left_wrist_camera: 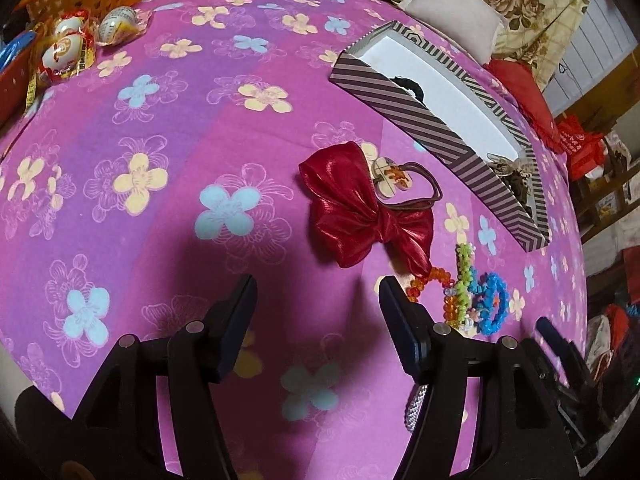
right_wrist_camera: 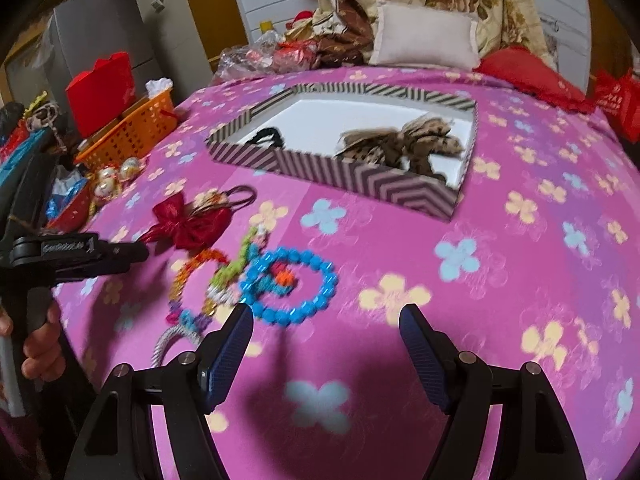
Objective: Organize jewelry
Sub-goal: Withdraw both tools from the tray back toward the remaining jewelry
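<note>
We hold both grippers over the flower-print bedspread [left_wrist_camera: 168, 128], fingers spread wide on each and nothing between them. The left gripper [left_wrist_camera: 318, 292] hovers just short of the red satin bow [left_wrist_camera: 362, 216]; the right gripper [right_wrist_camera: 326, 322] hovers with its left finger beside the blue bead bracelet [right_wrist_camera: 292, 286], which lies near the bed's front edge.

We judge the step in hand to be picking the next loose piece and carrying it to the striped box [right_wrist_camera: 320, 160], which sits open toward the far side of the bedspread, near the pillow [right_wrist_camera: 424, 36]. To do it well, we should lower the right gripper so one finger goes inside the blue ring and one outside, then close on a single strand of beads. The bracelets overlap, so we lift slowly and watch that the neighbours do not come along. The right view is blurred, so we should steady it before closing.

Counted: one box; inside it one leopard-print fabric piece [right_wrist_camera: 412, 140] and one black hair tie [right_wrist_camera: 268, 136]. Loose on the bedspread: one red bow; one brown elastic hair tie with a printed charm [left_wrist_camera: 404, 182] touching the bow; one blue bracelet; one orange bead bracelet [right_wrist_camera: 192, 276]; one green bead strand [right_wrist_camera: 240, 260]. A silvery piece [right_wrist_camera: 172, 344] lies below them; we cannot tell what it is. Toward the left edge sit one orange basket [right_wrist_camera: 132, 136] and three wrapped eggs [left_wrist_camera: 68, 52].
</note>
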